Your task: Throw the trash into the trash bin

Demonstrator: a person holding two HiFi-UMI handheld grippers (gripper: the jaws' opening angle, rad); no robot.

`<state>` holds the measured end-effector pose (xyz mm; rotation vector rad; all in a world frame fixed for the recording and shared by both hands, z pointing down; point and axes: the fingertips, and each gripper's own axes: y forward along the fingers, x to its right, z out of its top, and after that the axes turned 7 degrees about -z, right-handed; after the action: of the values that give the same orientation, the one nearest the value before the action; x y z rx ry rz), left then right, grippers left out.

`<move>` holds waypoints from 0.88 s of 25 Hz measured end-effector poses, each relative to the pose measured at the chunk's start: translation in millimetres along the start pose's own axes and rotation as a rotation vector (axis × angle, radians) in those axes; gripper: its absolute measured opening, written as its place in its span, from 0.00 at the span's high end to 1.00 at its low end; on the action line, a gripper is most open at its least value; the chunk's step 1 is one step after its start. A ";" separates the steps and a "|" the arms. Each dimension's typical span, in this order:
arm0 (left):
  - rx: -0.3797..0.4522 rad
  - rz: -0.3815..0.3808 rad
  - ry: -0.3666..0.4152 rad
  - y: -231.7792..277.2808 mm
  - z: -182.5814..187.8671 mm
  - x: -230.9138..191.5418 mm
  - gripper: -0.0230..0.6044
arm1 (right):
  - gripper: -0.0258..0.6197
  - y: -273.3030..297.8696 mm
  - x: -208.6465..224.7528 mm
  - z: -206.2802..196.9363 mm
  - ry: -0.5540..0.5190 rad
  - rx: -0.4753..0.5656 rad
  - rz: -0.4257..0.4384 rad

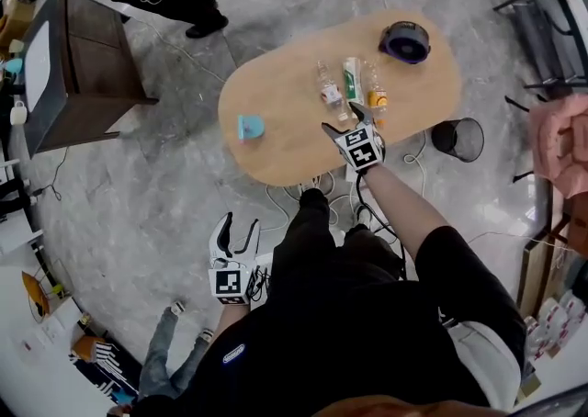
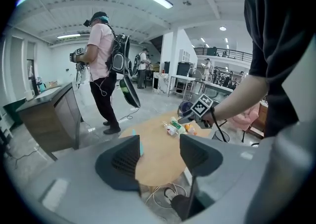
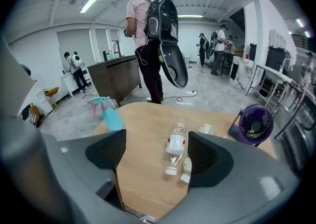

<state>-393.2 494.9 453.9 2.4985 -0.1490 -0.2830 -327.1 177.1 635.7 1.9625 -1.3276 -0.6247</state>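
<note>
Trash: a clear bottle (image 1: 328, 86), a green bottle (image 1: 352, 78) and an orange bottle (image 1: 375, 90) lie side by side on the tabletop (image 1: 285, 135).
Right gripper (image 1: 344, 121): jaws spread wide and holding nothing, at 6 o'clock of the bottles.
Left gripper (image 1: 241, 227): jaws spread and holding nothing, down over the floor.
Trash bin (image 1: 457, 139): on the floor, at 4 o'clock of the tabletop.

Oval wooden table (image 1: 276, 130) on grey marbled floor (image 1: 156, 204)

Three bottles (image 1: 352, 80) lie side by side on the table (image 1: 285, 144), a spray bottle (image 1: 249, 127) to their left, a fan (image 1: 404, 41) behind them to the right. A bin (image 1: 457, 140) stands on the floor to the table's right.
</note>
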 end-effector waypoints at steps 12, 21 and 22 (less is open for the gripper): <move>-0.146 0.053 0.011 -16.7 -48.5 -35.2 0.56 | 0.33 99.4 16.1 -49.3 -0.055 -0.182 -0.028; -0.203 0.068 -0.060 -23.3 -77.2 -47.1 0.56 | 0.33 141.9 29.2 -65.9 -0.014 -0.265 -0.082; -0.202 0.060 -0.065 -21.9 -77.8 -46.7 0.56 | 0.33 145.1 30.5 -66.5 0.000 -0.273 -0.084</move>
<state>-419.2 564.6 510.2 2.2816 -0.2108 -0.3378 -356.9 130.1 788.4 1.8013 -1.0995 -0.8017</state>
